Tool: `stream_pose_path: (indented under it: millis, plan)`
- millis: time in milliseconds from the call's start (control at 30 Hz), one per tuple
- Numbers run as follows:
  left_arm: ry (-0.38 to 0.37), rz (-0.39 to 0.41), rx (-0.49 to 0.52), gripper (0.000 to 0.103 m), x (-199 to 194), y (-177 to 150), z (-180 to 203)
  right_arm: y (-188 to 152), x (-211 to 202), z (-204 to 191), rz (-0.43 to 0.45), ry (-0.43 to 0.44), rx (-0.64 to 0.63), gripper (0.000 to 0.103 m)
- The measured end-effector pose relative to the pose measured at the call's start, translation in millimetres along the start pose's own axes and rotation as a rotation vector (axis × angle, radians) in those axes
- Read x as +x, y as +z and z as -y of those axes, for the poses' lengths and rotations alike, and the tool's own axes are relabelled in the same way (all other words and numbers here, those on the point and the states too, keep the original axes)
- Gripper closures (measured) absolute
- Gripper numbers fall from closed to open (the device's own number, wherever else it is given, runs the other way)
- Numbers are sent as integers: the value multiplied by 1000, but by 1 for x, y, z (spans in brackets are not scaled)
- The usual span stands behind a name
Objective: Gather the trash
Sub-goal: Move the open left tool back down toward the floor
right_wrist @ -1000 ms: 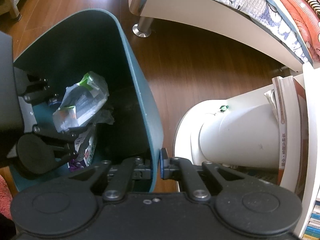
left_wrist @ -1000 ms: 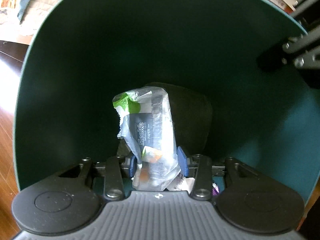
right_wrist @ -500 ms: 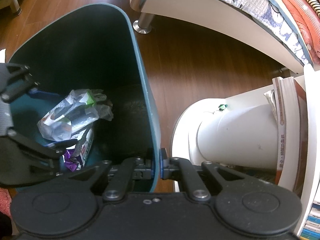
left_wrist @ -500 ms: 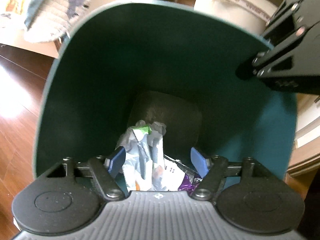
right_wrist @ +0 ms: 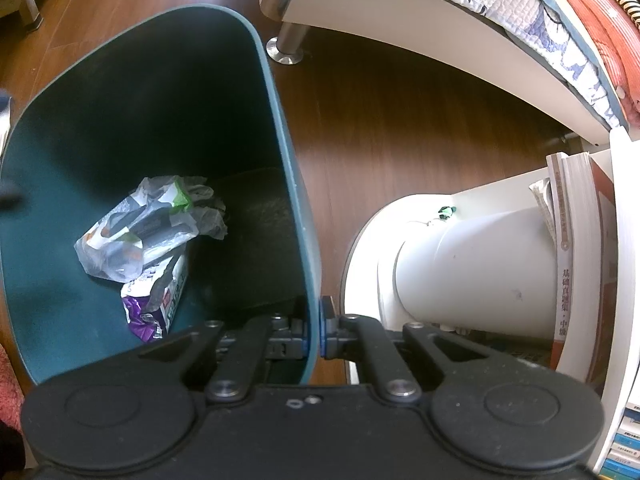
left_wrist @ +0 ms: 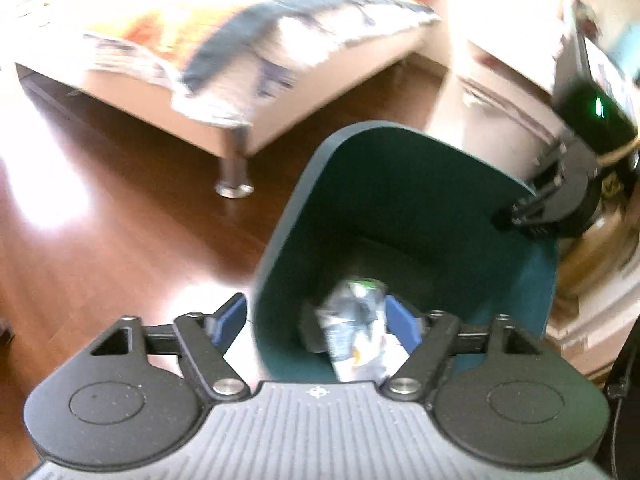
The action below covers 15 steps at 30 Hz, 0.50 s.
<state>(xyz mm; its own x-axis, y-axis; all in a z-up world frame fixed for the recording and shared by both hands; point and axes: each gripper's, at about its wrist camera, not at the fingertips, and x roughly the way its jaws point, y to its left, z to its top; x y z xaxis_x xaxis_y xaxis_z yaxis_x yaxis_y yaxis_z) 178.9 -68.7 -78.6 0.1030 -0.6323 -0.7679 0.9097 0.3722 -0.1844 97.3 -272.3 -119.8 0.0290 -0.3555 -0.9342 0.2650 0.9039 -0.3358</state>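
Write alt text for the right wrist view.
The right gripper is clamped on the rim of a dark green bin, which holds a crumpled plastic wrapper on a purple packet. A white cylinder lies right, over wood floor.

Dark teal bin; clear-grey wrapper, green patch; purple-white packet; reddish-brown wood floor.

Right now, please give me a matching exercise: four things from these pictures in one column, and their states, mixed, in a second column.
Things:
1. left gripper
2. right gripper
3. crumpled plastic wrapper
4. teal bin

States:
A. shut on the bin's wall
B. lying inside the bin
C. open, holding nothing
D. standing on the wooden floor

Pairs: 1-C, 2-A, 3-B, 4-D
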Motion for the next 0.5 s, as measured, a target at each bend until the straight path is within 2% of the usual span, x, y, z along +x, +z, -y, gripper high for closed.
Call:
stream_pose_path:
  millis: [133,233,433,500]
  plan:
    - [93,23,-21,23,-26,-16,-30,0,2,0,-9,3,-2,98]
    - [177,15,-93,23,-36,-29,-62,-1,3,0,-16,5,0,98]
    - [407,-19,-274,23,-23,-63,-144,-4,4,0,-35,33,13,96]
    - [448,-45,-347,23,-12,-78,-171,-9,5,-3,-52,30,-4,96]
